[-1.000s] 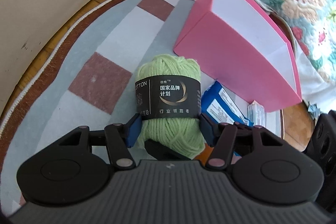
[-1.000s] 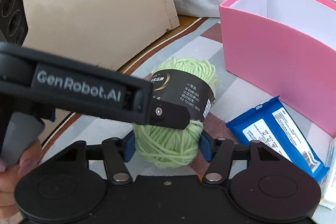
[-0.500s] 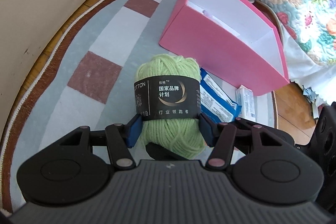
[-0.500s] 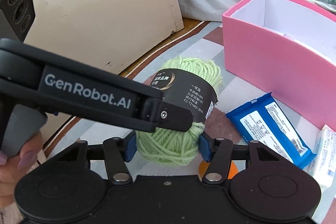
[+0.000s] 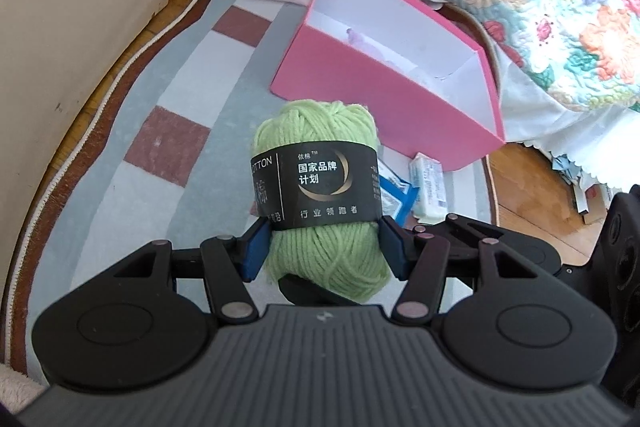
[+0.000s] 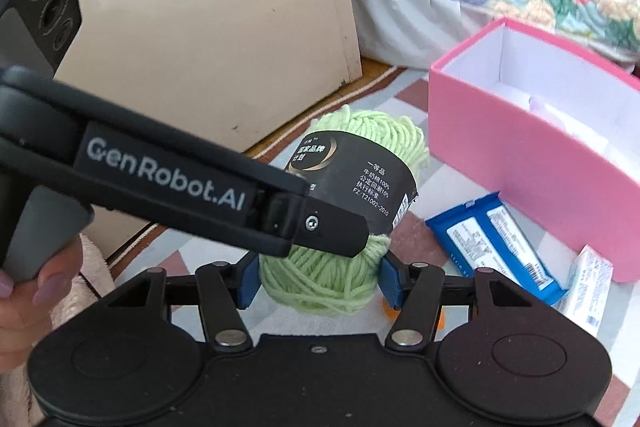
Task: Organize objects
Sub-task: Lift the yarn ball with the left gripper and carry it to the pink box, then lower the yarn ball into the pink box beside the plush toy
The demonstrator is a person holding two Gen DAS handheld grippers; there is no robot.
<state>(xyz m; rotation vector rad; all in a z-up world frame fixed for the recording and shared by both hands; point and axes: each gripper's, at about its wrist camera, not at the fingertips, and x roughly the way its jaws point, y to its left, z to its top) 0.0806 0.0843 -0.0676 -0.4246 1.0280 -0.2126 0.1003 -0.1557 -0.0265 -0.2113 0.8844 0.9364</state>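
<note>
Together left hand-held gripper (image 5: pixel 324 251) and right hand-held gripper (image 6: pixel 316 277) clamp green yarn ball (image 5: pixel 320 163), near pink box (image 5: pixel 384 95).

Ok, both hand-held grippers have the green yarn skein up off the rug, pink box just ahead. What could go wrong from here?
1. The yarn skein is soft, and the left hand-held gripper and right hand-held gripper both pinch its lower half; it may sag or slip out.
2. Two grips on one skein: uneven motion could pull strands or shift the black label.
3. The pink box is narrow and something pale already lies inside; the skein could catch the rim.
</note>
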